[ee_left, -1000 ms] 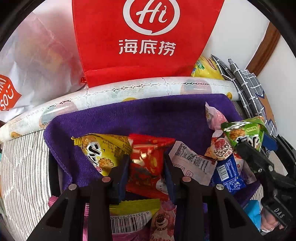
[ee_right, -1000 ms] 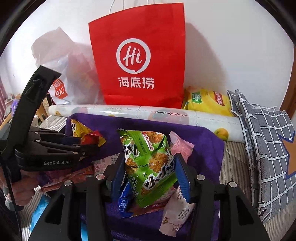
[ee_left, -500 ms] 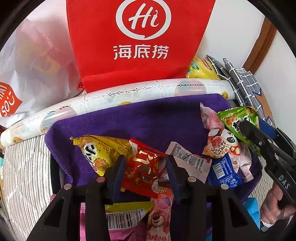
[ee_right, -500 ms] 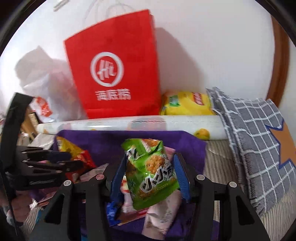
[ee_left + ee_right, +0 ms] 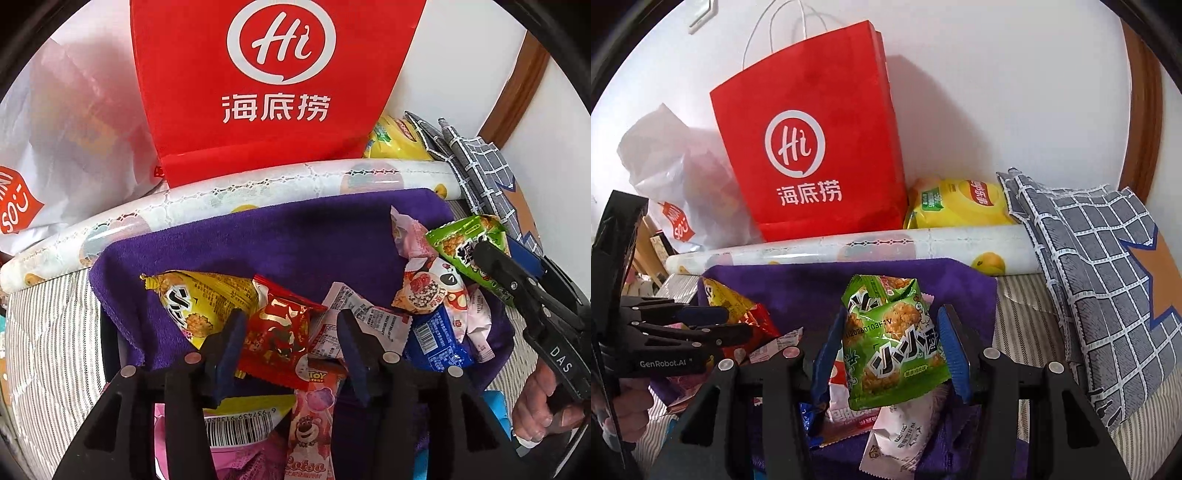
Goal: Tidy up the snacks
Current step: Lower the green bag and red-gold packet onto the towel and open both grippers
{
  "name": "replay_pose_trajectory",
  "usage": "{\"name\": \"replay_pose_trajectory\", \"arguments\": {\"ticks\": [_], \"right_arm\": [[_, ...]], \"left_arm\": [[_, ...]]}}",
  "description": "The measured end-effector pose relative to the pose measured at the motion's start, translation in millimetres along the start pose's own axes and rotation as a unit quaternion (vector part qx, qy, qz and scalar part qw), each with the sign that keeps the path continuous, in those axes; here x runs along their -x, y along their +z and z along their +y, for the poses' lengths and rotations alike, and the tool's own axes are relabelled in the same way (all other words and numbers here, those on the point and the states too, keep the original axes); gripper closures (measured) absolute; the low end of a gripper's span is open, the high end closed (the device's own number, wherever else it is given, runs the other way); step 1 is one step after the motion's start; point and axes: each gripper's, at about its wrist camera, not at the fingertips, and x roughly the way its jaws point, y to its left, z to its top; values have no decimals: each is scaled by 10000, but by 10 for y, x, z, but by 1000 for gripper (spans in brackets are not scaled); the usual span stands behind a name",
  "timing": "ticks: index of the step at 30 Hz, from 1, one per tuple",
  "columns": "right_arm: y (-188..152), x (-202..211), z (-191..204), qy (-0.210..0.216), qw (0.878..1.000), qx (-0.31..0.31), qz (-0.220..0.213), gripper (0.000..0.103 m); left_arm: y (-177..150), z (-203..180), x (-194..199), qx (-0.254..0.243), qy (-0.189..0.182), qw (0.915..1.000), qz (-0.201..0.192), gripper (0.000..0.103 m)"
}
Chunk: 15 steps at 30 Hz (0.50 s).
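A tall red paper carrier bag (image 5: 816,155) with a white round logo stands against the wall, behind a rolled white printed sheet (image 5: 886,247) and a purple terry towel (image 5: 280,243) on which the loose snacks lie. Beside the bag rests a yellow crisp bag (image 5: 956,203), touching a grey checked cushion (image 5: 1108,266).

The right gripper (image 5: 892,350) holds a green foil snack packet (image 5: 892,339) upright between its blue pads, both pads pressing its sides, lifted above a pink-and-white wrapper (image 5: 897,435) on the towel. In the left wrist view the same packet shows at the right edge, pinched in black fingers.

The left gripper (image 5: 288,339) has just been opening its jaws; they now stand apart, with a small red foil sachet (image 5: 277,336) lying between them. The left pad is at the sachet's edge, the right pad is clear of it. Just left lies a yellow snack packet (image 5: 199,299).

A second ago the pads were clamped on the red sachet; it has since dropped lower and tilted, resting on a pink bear-printed wrapper (image 5: 312,417). The green packet has kept its grip but now sits higher against the towel.
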Motion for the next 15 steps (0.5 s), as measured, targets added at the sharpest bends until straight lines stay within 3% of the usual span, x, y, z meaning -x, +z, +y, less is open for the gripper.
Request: {"name": "replay_pose_trajectory", "arguments": {"ticks": [5,12,15], "right_arm": [[5,51,55,153,9998,93,-104,43],[-15,-18,73,59,9999,130,42,43],[-38,-97,40,-1,9997,58,228,53]], "left_arm": [[6,2,46,2,-50,10000,-44,51],[3,2,71,-6,-80,9999,-65,51],[1,-6,78,-16,-92,9999,-71,51]]}}
